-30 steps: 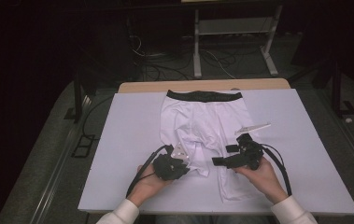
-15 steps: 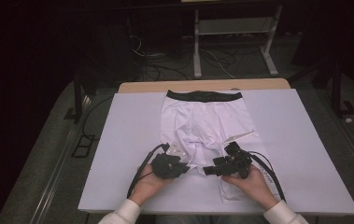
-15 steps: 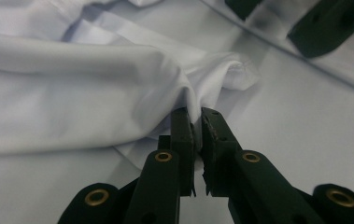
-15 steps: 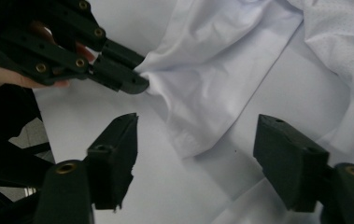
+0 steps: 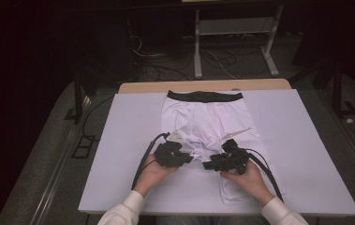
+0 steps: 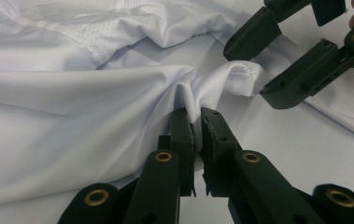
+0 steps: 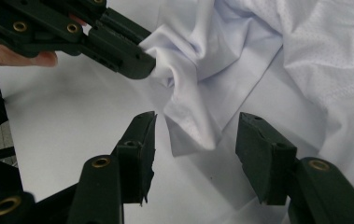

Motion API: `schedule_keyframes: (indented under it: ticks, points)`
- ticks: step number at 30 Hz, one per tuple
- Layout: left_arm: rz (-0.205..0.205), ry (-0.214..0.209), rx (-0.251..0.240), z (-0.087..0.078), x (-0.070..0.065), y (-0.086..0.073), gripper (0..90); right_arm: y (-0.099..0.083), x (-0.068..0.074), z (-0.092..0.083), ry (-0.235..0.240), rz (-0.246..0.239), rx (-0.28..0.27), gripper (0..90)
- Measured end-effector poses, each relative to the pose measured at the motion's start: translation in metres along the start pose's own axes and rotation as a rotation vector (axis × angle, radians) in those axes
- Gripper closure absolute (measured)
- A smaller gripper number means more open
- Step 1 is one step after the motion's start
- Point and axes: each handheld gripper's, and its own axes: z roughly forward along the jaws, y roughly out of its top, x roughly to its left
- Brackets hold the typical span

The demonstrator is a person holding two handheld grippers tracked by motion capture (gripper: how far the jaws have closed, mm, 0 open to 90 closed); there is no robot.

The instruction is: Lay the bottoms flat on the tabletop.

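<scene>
White shorts (image 5: 206, 123) on the mat (image 5: 301, 140): left gripper (image 6: 196, 122) pinches a fold, right gripper's (image 7: 195, 140) fingers, just closing, straddle the hem.

Your left gripper (image 5: 187, 159): matte black body, angular linked arms, brass-ringed pivots along each arm, flat blocky pads with ridged inner faces. Your right gripper (image 5: 209, 165): same black build, same brass rings, chunky squared pads (image 7: 142, 140). Black cable loops from rear of each gripper, running back beside your forearms toward near edge of table (image 5: 119, 140). Your sleeves (image 5: 123, 212): white, long, buttoned-style cuffs snug at wrists. No lettering legible on either gripper.
</scene>
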Motion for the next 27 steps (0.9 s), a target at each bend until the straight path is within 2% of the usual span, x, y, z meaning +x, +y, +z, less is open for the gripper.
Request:
schedule_keyframes:
  ticks: [2, 5, 7, 10, 13, 14, 17, 22, 25, 27]
  points:
    - [0.008, -0.007, 0.01, 0.002, -0.001, 0.002, 83.3, 0.002, 0.0, 0.002, -0.003, -0.005, 0.002, 54.8]
    - [0.016, -0.007, 0.009, 0.004, -0.004, 0.005, 83.1, 0.005, 0.001, 0.005, 0.002, -0.019, 0.026, 78.1]
    - [0.018, -0.006, -0.004, 0.004, -0.004, 0.008, 82.7, 0.006, 0.001, 0.004, 0.0, -0.034, 0.041, 85.4]
    - [0.014, -0.002, -0.053, -0.001, -0.003, 0.01, 79.1, 0.009, -0.002, -0.003, -0.011, -0.037, 0.043, 85.9]
    - [0.003, 0.001, -0.104, -0.011, 0.001, 0.009, 71.1, 0.013, -0.011, -0.017, -0.005, -0.015, 0.007, 86.0]
    - [0.003, 0.015, -0.118, -0.015, 0.003, 0.008, 68.5, 0.016, -0.014, -0.021, -0.008, -0.008, 0.0, 86.0]
    - [-0.022, 0.031, -0.14, -0.024, 0.011, 0.001, 64.4, 0.025, -0.026, -0.029, -0.004, 0.011, -0.032, 86.0]
    - [-0.036, 0.028, -0.14, -0.033, 0.02, -0.017, 62.5, 0.035, -0.042, -0.032, -0.02, 0.028, -0.04, 85.9]
    - [-0.007, 0.005, -0.124, -0.03, 0.02, -0.023, 62.5, 0.038, -0.053, -0.033, -0.029, 0.046, -0.048, 86.0]
    - [0.028, -0.006, -0.108, -0.024, 0.016, -0.022, 62.5, 0.04, -0.063, -0.033, -0.037, 0.062, -0.055, 85.9]
